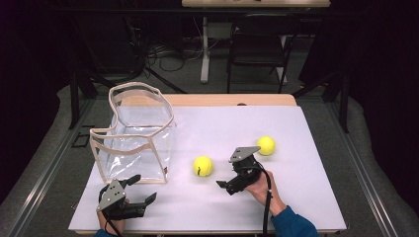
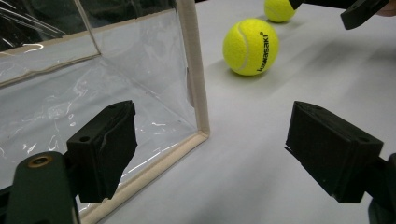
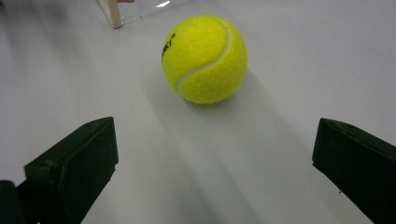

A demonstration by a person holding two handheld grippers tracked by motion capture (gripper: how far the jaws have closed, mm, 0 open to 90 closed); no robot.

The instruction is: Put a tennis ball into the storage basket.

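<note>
A clear plastic bag [image 1: 138, 133] with beige trim stands open at the left of the white table [image 1: 227, 123]. One yellow tennis ball [image 1: 203, 166] lies to the right of the bag, and a second ball [image 1: 266, 145] lies farther right. My right gripper [image 1: 226, 174] is open and points at the nearer ball [image 3: 204, 58], which sits a short way ahead of its jaws [image 3: 215, 154]. My left gripper [image 1: 142, 188] is open and empty near the front edge. It faces the bag's lower front corner [image 2: 201, 126], with the nearer ball [image 2: 251, 46] beyond.
A wooden table edge [image 1: 232, 99] shows behind the white sheet. Beyond it stand a black chair [image 1: 257, 47], a white table leg [image 1: 204, 49] and floor cables. In the left gripper view the right gripper's jaw [image 2: 362, 11] hangs at the top right, beside the far ball [image 2: 279, 9].
</note>
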